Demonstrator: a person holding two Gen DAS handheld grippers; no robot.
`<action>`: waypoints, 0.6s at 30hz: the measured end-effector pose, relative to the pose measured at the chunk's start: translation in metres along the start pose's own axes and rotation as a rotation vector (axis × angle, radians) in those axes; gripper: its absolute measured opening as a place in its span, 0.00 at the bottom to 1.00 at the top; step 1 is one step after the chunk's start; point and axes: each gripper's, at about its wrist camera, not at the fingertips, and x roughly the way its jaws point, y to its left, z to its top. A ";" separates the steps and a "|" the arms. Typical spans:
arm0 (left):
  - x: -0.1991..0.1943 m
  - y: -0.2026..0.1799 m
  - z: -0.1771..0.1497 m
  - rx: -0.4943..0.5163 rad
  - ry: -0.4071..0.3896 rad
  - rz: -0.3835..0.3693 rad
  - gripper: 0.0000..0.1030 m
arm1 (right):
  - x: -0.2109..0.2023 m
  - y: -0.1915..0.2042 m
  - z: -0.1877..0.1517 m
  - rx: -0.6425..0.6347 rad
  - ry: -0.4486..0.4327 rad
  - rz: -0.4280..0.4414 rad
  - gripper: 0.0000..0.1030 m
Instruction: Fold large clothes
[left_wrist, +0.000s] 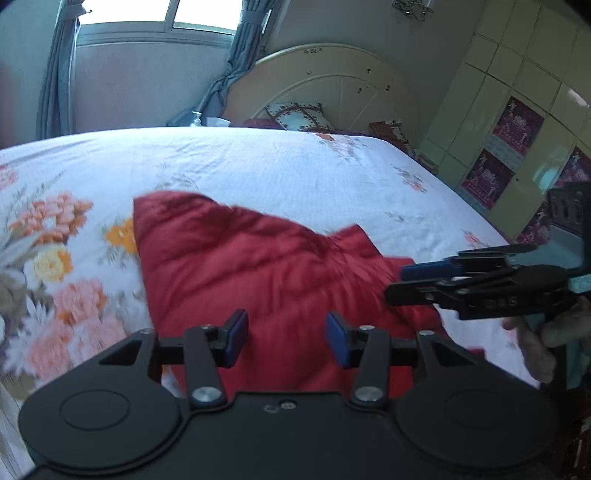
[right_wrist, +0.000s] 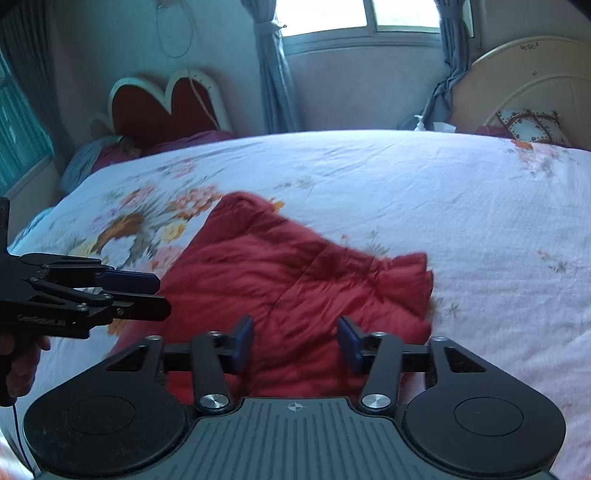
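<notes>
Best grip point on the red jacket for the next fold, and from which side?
Likely the ruffled corner of the red jacket, approached by the right gripper from the near side: that edge bunches up off the floral bedsheet, so open jaws can pinch it.

Floral bedsheet (left_wrist: 295, 166) spread beneath and beyond the claw; cream arched headboard (left_wrist: 332, 85) and patterned pillow (left_wrist: 295, 115) far ahead; grey curtains (right_wrist: 271, 74) flanking window (right_wrist: 362, 14); heart-shaped red board (right_wrist: 162, 107) ahead-left.

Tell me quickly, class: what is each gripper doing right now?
Left gripper: open, holding nothing, above the red garment.
Right gripper: open, holding nothing, above the same garment.
</notes>
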 end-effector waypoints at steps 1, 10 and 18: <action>0.001 -0.004 -0.006 0.009 0.008 0.005 0.44 | 0.004 0.001 -0.005 -0.002 0.019 -0.007 0.43; 0.038 -0.015 -0.027 0.028 0.064 0.096 0.43 | 0.040 -0.019 -0.031 0.086 0.082 -0.022 0.43; -0.030 -0.034 -0.040 -0.016 0.010 0.029 0.43 | -0.045 0.012 -0.033 -0.002 0.001 0.049 0.43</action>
